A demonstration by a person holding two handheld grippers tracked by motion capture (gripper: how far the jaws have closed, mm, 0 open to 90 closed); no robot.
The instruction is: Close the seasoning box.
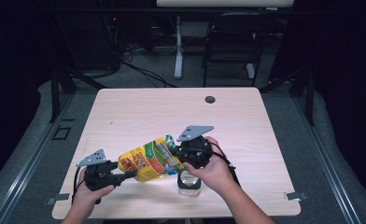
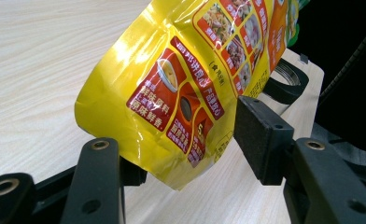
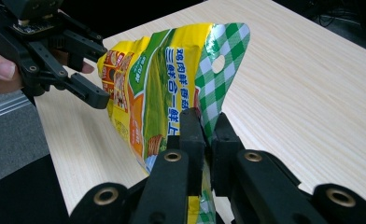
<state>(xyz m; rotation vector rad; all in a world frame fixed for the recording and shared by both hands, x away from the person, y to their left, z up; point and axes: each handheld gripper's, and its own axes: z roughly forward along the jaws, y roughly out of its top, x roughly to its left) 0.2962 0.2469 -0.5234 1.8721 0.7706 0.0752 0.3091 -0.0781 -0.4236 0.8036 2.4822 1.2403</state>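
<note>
A yellow food bag (image 1: 148, 161) with a green checked top is held almost level above the table's front. My right gripper (image 1: 183, 156) is shut on that checked top edge; in the right gripper view its jaws (image 3: 204, 119) pinch the bag (image 3: 158, 88) flat. My left gripper (image 1: 127, 175) stands open around the bag's bottom end. In the left gripper view the bag (image 2: 181, 79) lies between the wide jaws (image 2: 176, 133), leaning on one, and the other pad (image 2: 258, 135) shows a bare face. A clear jar (image 1: 189, 183) with a black rim (image 2: 288, 81) stands under my right hand.
The light wood table (image 1: 172, 112) has a round cable hole (image 1: 210, 99) near its far edge. A dark chair (image 1: 232, 37) and a desk leg stand behind the table. The table's front edge runs just below both hands.
</note>
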